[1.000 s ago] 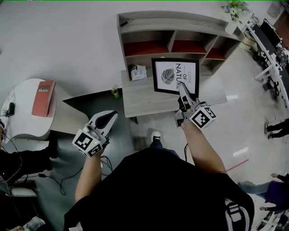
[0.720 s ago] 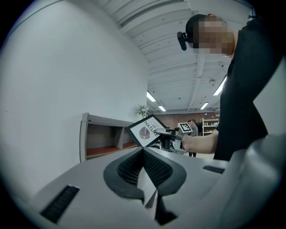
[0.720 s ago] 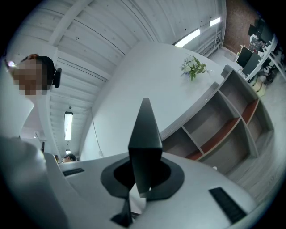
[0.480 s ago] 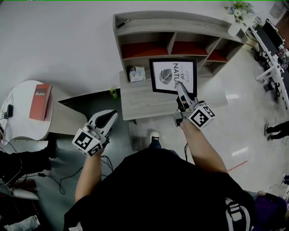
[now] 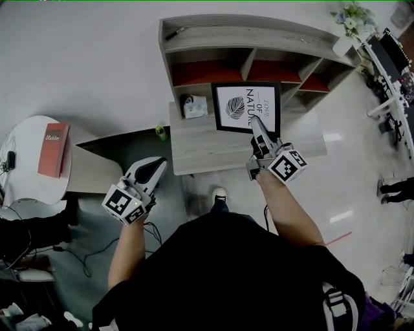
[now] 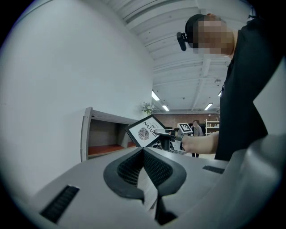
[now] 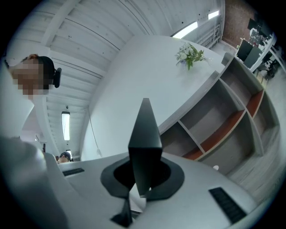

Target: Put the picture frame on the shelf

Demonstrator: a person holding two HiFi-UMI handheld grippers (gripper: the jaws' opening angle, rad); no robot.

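Note:
The picture frame point(image 5: 242, 106) is black-edged with a white leaf print. It is held up tilted in front of the shelf's lower row, above the low table. My right gripper point(image 5: 256, 124) is shut on its lower edge. In the right gripper view the frame point(image 7: 145, 134) shows edge-on as a dark wedge between the jaws. The wooden shelf point(image 5: 194, 37) has red-backed compartments. From the left gripper view I see the frame point(image 6: 144, 132), the right gripper point(image 6: 167, 136) and the shelf point(image 6: 89, 129). My left gripper point(image 5: 157, 167) hangs low at the left, shut on nothing.
A low wooden table point(image 5: 194, 150) stands before the shelf with a small white pack point(image 5: 195, 106) and a green object point(image 5: 160, 133). A round white table point(image 5: 26, 174) at the left carries a red book point(image 5: 53, 137). A potted plant point(image 5: 351, 16) and desks are at the right.
The whole view has slid slightly left. The right gripper keeps hold of the frame at about the same place before the shelf. The left gripper has stayed put.

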